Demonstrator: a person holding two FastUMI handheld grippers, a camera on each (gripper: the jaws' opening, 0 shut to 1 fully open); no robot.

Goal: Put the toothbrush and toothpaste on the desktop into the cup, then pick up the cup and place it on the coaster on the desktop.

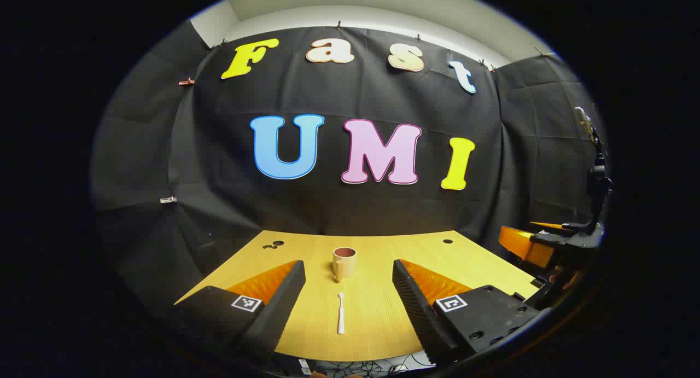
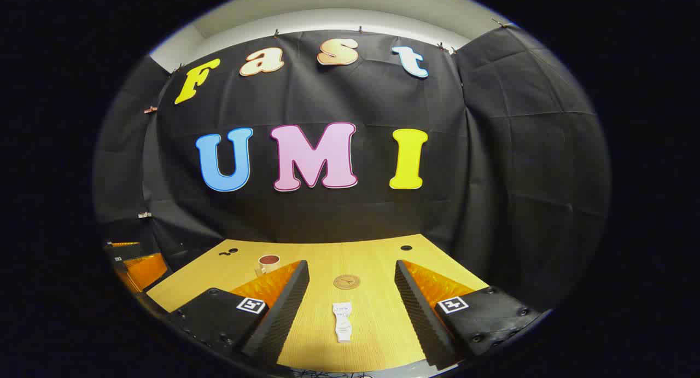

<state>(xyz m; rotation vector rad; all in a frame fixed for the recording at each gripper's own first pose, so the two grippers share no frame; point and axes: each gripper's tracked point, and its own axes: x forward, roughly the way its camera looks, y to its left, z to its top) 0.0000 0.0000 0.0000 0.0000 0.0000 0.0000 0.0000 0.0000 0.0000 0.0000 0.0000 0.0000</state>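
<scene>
Left gripper view looks down a yellow wooden desktop [image 1: 383,312] toward the black cloth wall. The left gripper [image 1: 348,290] hangs above the near edge with its two black ribbed fingers spread wide and nothing between them. Straight ahead in the gap lies the white toothbrush [image 1: 340,313], flat on the wood and pointing away, and just beyond its far tip stands the tan cup [image 1: 344,262], upright, with a reddish-brown inside. At the right edge of this view sits the other gripper, orange and black [image 1: 547,246].

Right gripper view has the right gripper [image 2: 351,296] released as well, fingers well apart over the near edge. Between them the white toothpaste tube [image 2: 343,321] lies flat, and a little farther on rests the round brown coaster [image 2: 346,281], bare on top. The cup shows to the left, partly behind the left finger [image 2: 281,307]. Toothbrush and toothpaste are both still outside the cup.
</scene>
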